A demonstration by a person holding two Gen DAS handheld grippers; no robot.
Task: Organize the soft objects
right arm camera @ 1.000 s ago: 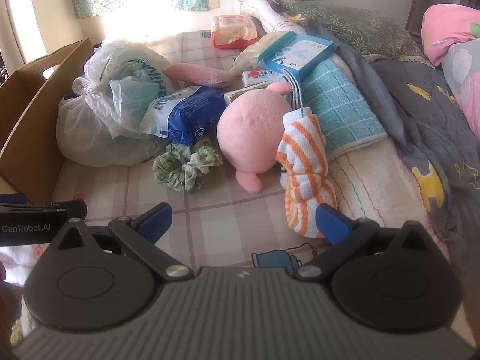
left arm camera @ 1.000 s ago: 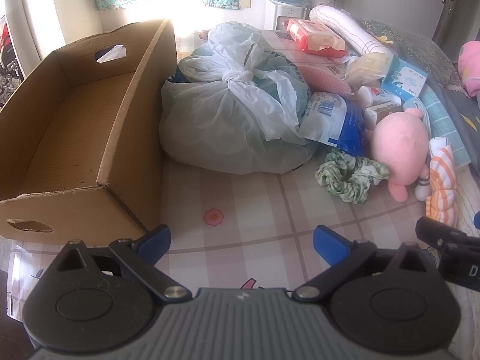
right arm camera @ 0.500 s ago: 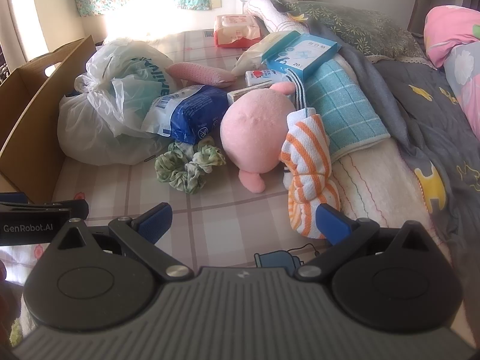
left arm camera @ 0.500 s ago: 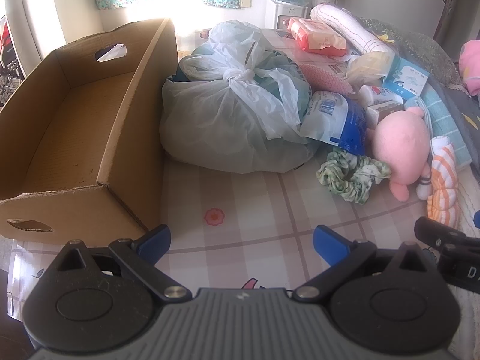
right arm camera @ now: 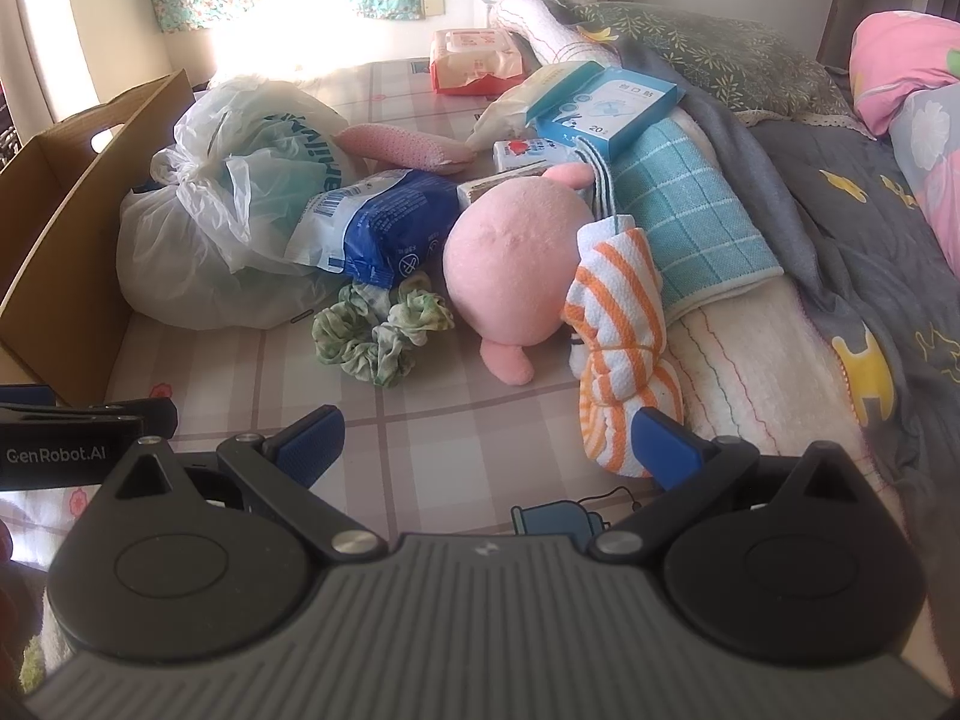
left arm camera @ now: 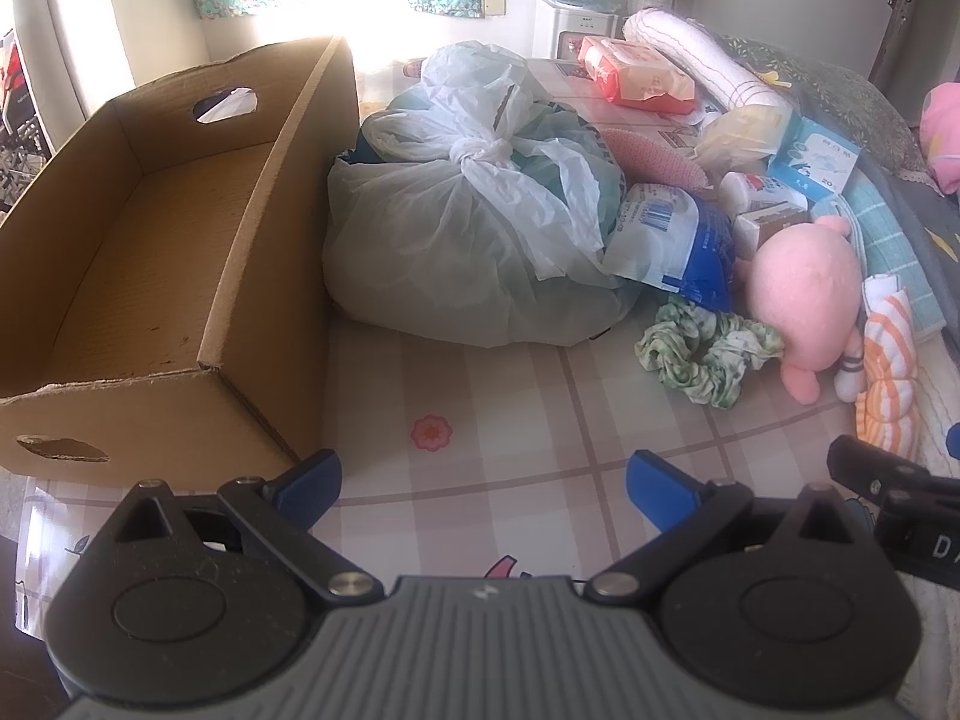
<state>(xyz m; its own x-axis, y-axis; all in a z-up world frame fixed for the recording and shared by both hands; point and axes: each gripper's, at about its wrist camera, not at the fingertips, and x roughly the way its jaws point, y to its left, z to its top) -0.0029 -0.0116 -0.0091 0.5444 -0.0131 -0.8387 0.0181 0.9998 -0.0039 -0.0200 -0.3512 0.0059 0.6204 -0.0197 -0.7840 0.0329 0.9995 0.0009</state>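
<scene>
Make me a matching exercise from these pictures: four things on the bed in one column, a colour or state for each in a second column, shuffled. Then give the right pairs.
Things
1. cardboard box
2. plush toy
3. scrunchie
4. plastic bag

Colour or state
A. green and white, ruffled, lying in front of the blue packet
B. knotted shut at the top, beside the box
C. open on top, nothing inside
D. round and pink, touching the orange-striped cloth

Pairs: 1-C, 2-D, 3-A, 4-B
</scene>
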